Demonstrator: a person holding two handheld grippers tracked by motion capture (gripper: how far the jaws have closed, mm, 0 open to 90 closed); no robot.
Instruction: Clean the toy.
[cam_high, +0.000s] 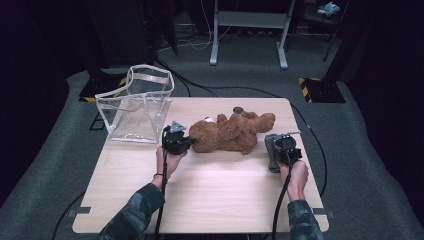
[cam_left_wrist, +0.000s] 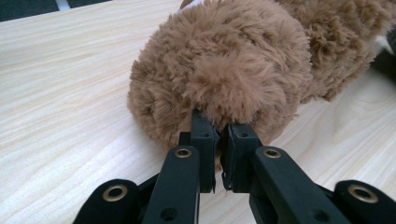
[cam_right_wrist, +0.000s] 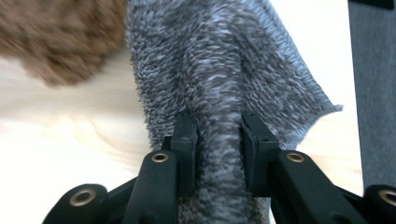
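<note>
A brown teddy bear (cam_high: 230, 132) lies on its back across the middle of the light wooden table (cam_high: 210, 200). My left gripper (cam_high: 187, 142) sits at the bear's head end. In the left gripper view the left gripper (cam_left_wrist: 219, 130) is shut on a tuft of the bear's (cam_left_wrist: 224, 70) fur, the jaws almost touching. My right gripper (cam_high: 276, 150) is at the bear's foot end, on a grey knitted cloth (cam_high: 270, 142). In the right gripper view the right gripper (cam_right_wrist: 217, 130) pinches a fold of this cloth (cam_right_wrist: 219, 60), with the bear (cam_right_wrist: 51, 37) blurred at upper left.
A clear plastic bag (cam_high: 137, 105) with white trim stands open at the table's far left corner. A small dark round object (cam_high: 238, 110) lies behind the bear. Cables cross the grey floor, and a metal stand (cam_high: 250, 25) is beyond the table. The table's right edge is close to my right hand.
</note>
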